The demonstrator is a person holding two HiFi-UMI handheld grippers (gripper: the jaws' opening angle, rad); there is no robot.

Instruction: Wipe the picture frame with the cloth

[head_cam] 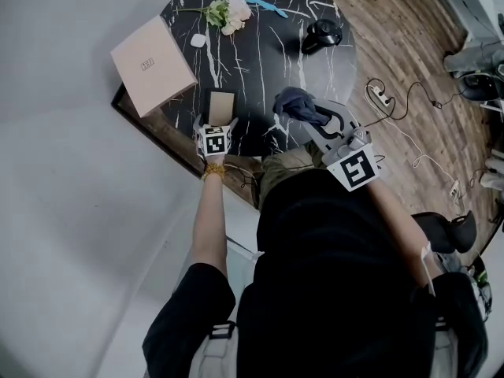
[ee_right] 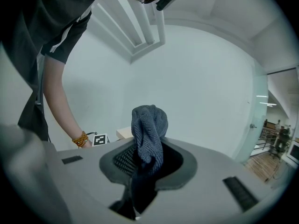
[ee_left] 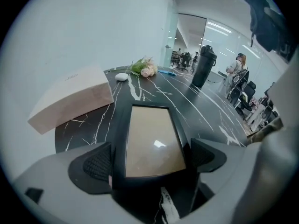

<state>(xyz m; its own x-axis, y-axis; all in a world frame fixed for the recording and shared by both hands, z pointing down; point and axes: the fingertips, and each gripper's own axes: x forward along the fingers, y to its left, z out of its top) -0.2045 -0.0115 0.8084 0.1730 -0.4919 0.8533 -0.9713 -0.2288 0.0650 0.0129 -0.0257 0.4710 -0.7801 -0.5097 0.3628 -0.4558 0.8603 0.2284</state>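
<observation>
A black picture frame point(head_cam: 222, 107) with a tan inside lies on the black marble table point(head_cam: 268, 69). In the left gripper view the frame point(ee_left: 152, 141) lies face up between the wide-spread jaws of my left gripper point(ee_left: 152, 160), and the right pad stands just off its edge. In the head view the left gripper point(head_cam: 214, 128) sits at the frame's near end. My right gripper point(head_cam: 315, 120) hangs to the right of the frame, shut on a dark blue cloth point(head_cam: 298, 105). The bunched cloth point(ee_right: 148, 129) sticks up from the right gripper's point(ee_right: 147, 160) jaws.
A beige box point(head_cam: 153, 65) stands at the table's left edge. Flowers point(head_cam: 227, 12), a small white object point(head_cam: 198, 41) and a blue pen point(head_cam: 268, 6) lie at the far side. A black bottle point(head_cam: 321, 34) stands far right. Cables and a power strip point(head_cam: 379, 94) lie on the wooden floor.
</observation>
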